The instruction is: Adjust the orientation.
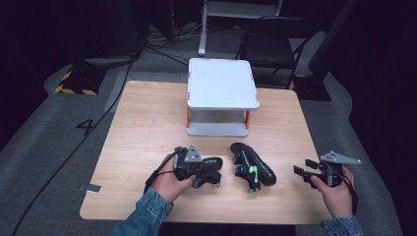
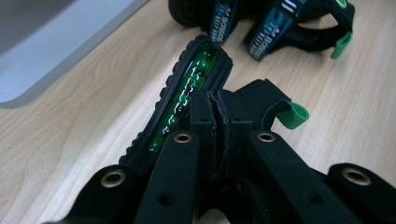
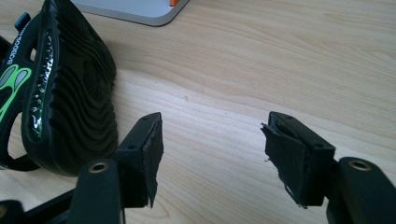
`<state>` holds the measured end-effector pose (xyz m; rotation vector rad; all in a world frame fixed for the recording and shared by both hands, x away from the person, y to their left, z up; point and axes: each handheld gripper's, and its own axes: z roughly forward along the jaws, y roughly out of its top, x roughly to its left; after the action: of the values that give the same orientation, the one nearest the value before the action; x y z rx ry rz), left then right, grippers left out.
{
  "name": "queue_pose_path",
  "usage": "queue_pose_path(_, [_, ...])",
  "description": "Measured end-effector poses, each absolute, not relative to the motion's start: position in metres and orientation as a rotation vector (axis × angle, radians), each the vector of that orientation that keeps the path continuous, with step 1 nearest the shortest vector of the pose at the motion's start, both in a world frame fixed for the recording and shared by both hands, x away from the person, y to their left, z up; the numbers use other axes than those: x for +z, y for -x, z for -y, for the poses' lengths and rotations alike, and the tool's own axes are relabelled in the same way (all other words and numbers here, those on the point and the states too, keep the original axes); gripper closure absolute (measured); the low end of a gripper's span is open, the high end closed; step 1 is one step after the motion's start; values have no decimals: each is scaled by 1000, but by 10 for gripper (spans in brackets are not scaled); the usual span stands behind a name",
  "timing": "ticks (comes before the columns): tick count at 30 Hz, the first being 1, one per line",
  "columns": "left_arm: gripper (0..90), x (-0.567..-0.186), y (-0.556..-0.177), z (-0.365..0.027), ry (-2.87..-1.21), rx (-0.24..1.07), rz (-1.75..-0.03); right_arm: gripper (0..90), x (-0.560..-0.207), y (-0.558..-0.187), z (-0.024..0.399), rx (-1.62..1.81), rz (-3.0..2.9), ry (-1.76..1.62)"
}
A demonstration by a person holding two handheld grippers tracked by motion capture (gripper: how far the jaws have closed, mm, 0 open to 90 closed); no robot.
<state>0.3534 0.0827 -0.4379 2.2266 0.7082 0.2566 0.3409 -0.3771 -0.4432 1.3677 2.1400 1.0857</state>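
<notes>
Two black sandals with green trim lie on the wooden table [image 1: 147, 123]. My left gripper [image 1: 202, 173] is shut on the near-left sandal [image 1: 210, 164]. In the left gripper view its jaws [image 2: 217, 105] pinch a black strap of that sandal [image 2: 191, 93], which is tipped on its edge with the green side of the sole showing. The second sandal [image 1: 253, 169] lies on its side just to the right, apart from both grippers. My right gripper [image 1: 304, 167] hovers open near the table's right edge. The second sandal's ribbed sole [image 3: 70, 93] lies left of its empty jaws [image 3: 212, 140].
A white two-level stand [image 1: 221, 83] with orange posts occupies the back middle of the table; its base [image 3: 140, 9] is beyond the right gripper. Bare wood lies left and right of the stand. Cables and dark equipment are on the floor behind.
</notes>
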Motion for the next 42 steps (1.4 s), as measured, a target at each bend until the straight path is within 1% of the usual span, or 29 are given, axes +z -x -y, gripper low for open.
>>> queue_pose_path(5, [829,-435,-361,-90,-2180,276,-731,375,-445,-336,383,1076,-2130,-1391])
queue_pose_path(6, [804,-433,-362,-91,-2180,296,-738,374,-446,-335,384,1075,-2128,-1394])
queue_pose_path(7, [759,-433,-363,-92,-2183,317,-744,374,-446,-334,384,1073,-2128,-1399])
queue_pose_path(8, [745,-433,-363,-92,-2183,317,-744,374,-446,-334,384,1073,-2128,-1399])
queue_pose_path(9, [725,-434,-365,-95,-2189,353,-759,374,-447,-335,385,1071,-2130,-1400])
queue_pose_path(11, [719,-435,-366,-97,-2174,370,-759,373,-448,-336,385,1071,-2133,-1405])
queue_pose_path(12, [700,-435,-366,-97,-2174,370,-759,373,-448,-336,385,1071,-2133,-1405])
queue_pose_path(13, [684,-436,-365,-99,-2173,414,-760,373,-449,-337,383,1072,-2138,-1401])
queue_pose_path(15, [674,-436,-365,-100,-2175,432,-763,372,-449,-338,382,1077,-2143,-1397])
queue_pose_path(16, [673,-437,-366,-103,-2172,504,-763,371,-449,-339,381,1076,-2148,-1393])
queue_pose_path(17, [674,-438,-367,-105,-2175,537,-761,371,-449,-339,380,1078,-2147,-1392])
queue_pose_path(18, [674,-438,-367,-105,-2175,537,-761,371,-449,-340,379,1080,-2153,-1392])
queue_pose_path(19, [674,-440,-368,-107,-2167,566,-767,370,-449,-340,378,1076,-2154,-1386])
queue_pose_path(22, [659,-442,-371,-113,-2152,580,-795,369,-449,-341,376,1075,-2163,-1380])
queue_pose_path(24, [611,-445,-375,-116,-2144,597,-817,368,-450,-341,375,1076,-2167,-1379])
queue_pose_path(30, [588,-452,-386,-126,-2107,584,-910,366,-452,-340,374,1066,-2174,-1384])
queue_pose_path(33, [543,-449,-386,-130,-2090,577,-949,366,-452,-340,374,1065,-2173,-1384])
queue_pose_path(37, [540,-447,-387,-137,-2108,613,-1009,364,-452,-339,376,1062,-2169,-1382])
queue_pose_path(38, [519,-450,-388,-142,-2110,607,-1046,364,-452,-339,376,1062,-2168,-1382])
queue_pose_path(39, [456,-452,-389,-144,-2086,588,-1052,364,-452,-340,375,1067,-2168,-1382])
queue_pose_path(42, [479,-452,-388,-146,-2064,563,-1054,364,-452,-341,373,1065,-2179,-1373])
